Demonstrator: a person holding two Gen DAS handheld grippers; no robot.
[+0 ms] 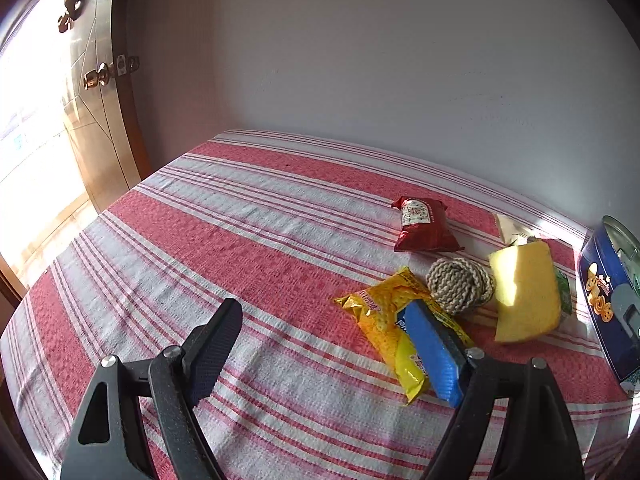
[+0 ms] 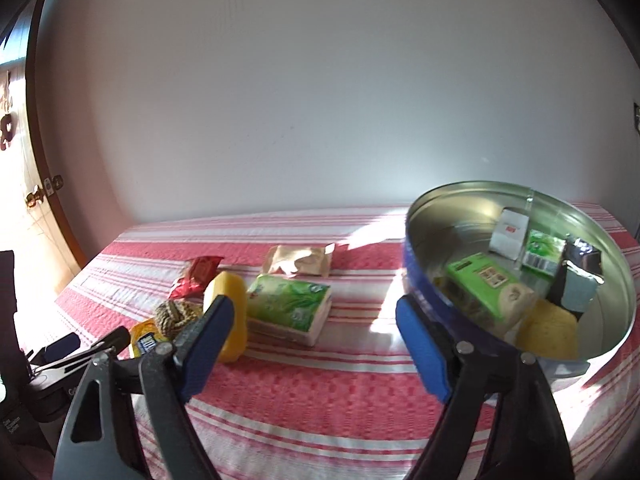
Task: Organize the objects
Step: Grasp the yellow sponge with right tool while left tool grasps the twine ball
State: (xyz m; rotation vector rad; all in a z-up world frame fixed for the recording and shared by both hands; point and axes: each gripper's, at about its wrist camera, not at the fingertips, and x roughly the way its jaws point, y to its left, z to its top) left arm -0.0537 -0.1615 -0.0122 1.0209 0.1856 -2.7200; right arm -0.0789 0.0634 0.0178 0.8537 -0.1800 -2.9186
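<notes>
A round blue tin (image 2: 416, 256) stands on the striped cloth at the right and holds several packets and a yellow sponge; it also shows in the left wrist view (image 1: 600, 292). Loose on the cloth lie a yellow sponge (image 1: 524, 292), a rope knot (image 1: 458, 284), a yellow snack packet (image 1: 384, 320), a red packet (image 1: 422, 226), a green tissue pack (image 2: 290, 306) and a beige packet (image 2: 300, 260). My left gripper (image 1: 328, 344) is open, its right finger over the yellow packet. My right gripper (image 2: 316, 340) is open and empty, just left of the tin.
The red and white striped cloth (image 1: 224, 216) covers the whole surface, which meets a white wall behind. A wooden door (image 1: 100, 92) with a brass knob stands at the far left. My left gripper shows at the left edge of the right wrist view (image 2: 76, 348).
</notes>
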